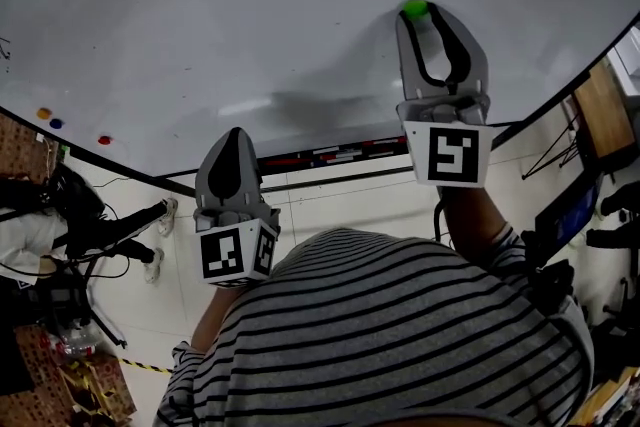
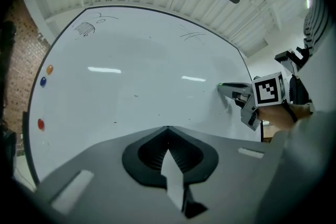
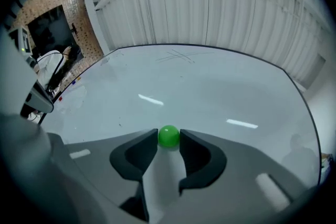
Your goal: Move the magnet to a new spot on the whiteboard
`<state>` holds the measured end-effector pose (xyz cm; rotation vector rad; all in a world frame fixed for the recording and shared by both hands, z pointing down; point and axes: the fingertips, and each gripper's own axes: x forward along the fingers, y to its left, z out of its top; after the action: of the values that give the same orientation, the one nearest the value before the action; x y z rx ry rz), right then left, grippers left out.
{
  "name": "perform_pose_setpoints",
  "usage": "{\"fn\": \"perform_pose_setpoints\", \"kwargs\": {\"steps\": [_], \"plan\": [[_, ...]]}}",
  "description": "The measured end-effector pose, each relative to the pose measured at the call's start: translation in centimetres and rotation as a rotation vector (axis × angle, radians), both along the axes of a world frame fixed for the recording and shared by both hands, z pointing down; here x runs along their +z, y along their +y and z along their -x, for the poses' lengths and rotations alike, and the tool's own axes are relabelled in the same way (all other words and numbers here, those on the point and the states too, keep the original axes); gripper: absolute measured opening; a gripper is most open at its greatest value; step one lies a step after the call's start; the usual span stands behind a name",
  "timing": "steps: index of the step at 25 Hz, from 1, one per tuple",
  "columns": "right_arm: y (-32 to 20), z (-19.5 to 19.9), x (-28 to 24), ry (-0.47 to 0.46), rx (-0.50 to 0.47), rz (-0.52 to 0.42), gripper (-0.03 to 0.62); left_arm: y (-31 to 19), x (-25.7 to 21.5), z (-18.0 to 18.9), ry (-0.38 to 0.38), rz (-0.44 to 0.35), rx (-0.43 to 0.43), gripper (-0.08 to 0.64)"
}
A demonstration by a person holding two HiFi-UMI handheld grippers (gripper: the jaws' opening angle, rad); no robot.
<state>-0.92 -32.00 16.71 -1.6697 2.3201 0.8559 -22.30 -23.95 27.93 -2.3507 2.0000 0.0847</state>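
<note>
Gripping: my right gripper [image 1: 421,11] has its two jaw tips set against either side of the green magnet [image 3: 168,136], at a medium spread, with the ball filling the gap between them.
Green magnet: it sits on the whiteboard [image 1: 250,15], in the upper right of the head view and close to the board's right-hand edge. I judge it is not yet lifted, since it looks flush with the board in the right gripper view.
Left gripper [image 2: 168,127]: I hold it low, in the lower middle of the head view and off the board. Its jaws are together with nothing between them.
Other magnets: an orange magnet [image 1: 43,113], a blue magnet [image 1: 56,123] and a red magnet [image 1: 104,139] sit along the board's lower left edge, well apart from mine.
Step in hand: the grasp looks like the first step, with the move itself not begun.
Next move: I need a firm enough pinch on a smooth round ball, then a pull straight off the board to break the magnetic hold. After that I carry it to the bare area at centre or left of the board.
Risk: the ball could squirt out from the tips if I twist while pulling.
</note>
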Motion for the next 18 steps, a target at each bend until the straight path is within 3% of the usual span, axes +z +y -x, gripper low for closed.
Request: {"fn": "perform_pose_setpoints", "kwargs": {"steps": [7,12,18], "plan": [[3.7,-1.9,0.7,-0.113,-0.086,0.072,0.118,0.6,0.5,-2.3,0.001,0.001,0.032,0.015],[9.0,-5.1,2.5,-0.195,-0.167,0.159,0.002,3.2,0.6,-6.8,-0.007,0.001,0.084,0.015],[15.8,-8.2,5.3,-0.204,-0.182,0.265,0.000,9.0,0.6,-12.0,-0.012,0.003,0.125,0.015]]}}
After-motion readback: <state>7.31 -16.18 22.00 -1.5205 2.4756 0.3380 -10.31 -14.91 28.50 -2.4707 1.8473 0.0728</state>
